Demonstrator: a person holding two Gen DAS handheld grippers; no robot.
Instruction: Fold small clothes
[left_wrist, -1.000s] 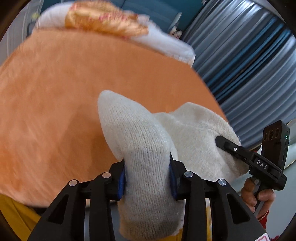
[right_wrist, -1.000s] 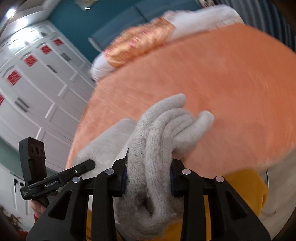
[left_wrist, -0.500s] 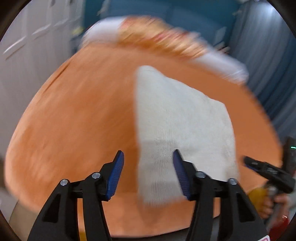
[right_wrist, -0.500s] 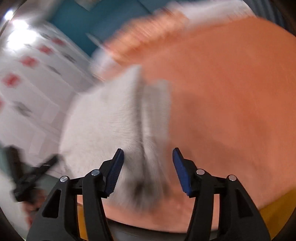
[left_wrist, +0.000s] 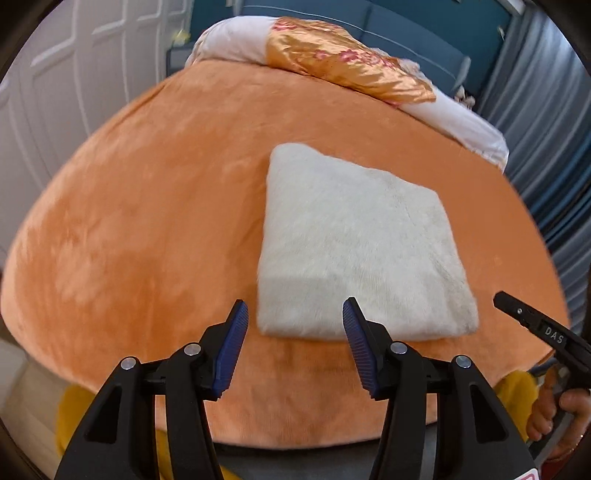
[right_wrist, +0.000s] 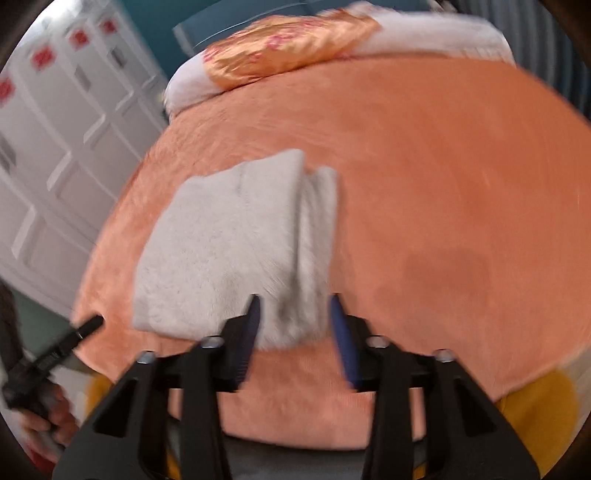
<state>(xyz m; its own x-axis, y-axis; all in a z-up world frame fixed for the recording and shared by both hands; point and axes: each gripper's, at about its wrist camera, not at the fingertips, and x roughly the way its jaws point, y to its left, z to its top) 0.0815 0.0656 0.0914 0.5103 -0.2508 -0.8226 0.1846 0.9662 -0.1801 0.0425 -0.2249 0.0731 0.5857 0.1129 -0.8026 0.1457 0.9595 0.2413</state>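
My left gripper (left_wrist: 293, 325) is opening, empty, just short of the folded cloth (left_wrist: 354, 243) lying flat on the orange bedcover (left_wrist: 147, 221). My right gripper (right_wrist: 293, 321) is closing around the cloth's near edge, probably for another fold.

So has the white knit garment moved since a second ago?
Yes. The white knit garment was bunched up between both hand-held grippers' jaws, lifted over the orange blanket; now it lies flat and folded on that blanket, released.
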